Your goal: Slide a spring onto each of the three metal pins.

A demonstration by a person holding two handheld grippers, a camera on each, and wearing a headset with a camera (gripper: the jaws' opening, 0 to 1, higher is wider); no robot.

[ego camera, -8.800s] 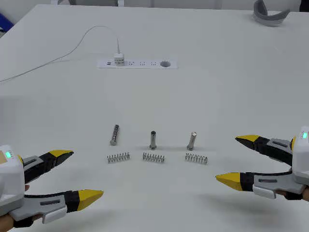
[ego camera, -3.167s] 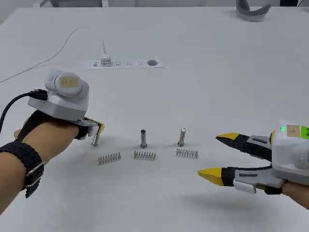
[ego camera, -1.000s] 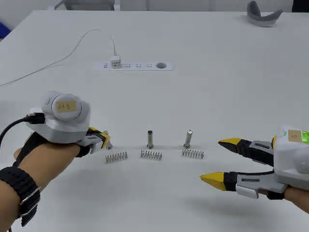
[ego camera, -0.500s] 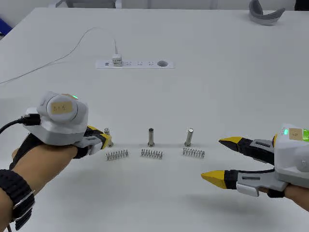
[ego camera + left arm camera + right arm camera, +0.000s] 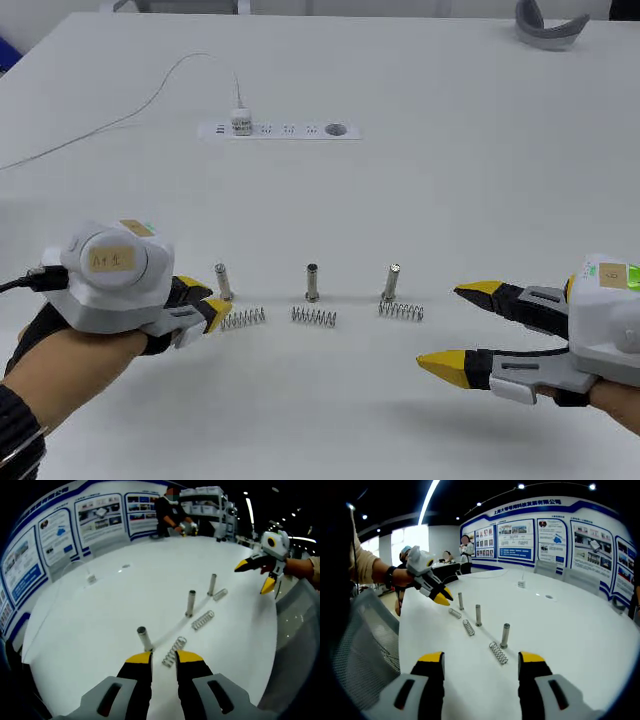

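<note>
Once the left hand-held gripper (image 5: pixel 212 300) had released the left pin (image 5: pixel 221 281), it stood upright just beyond the jaws | jaws narrow, empty, left spring (image 5: pixel 243 318) lying at their tips | right hand-held gripper (image 5: pixel 440 323) wide, empty, well apart | no spring threaded yet; spring pickup probably next

My head view looks down on the white counter (image 5: pixel 450 200); my left hand-held gripper (image 5: pixel 164 656) and right hand-held gripper (image 5: pixel 481 656) views face each other, sharing three upright metal pins (image 5: pixel 190 603).
</note>
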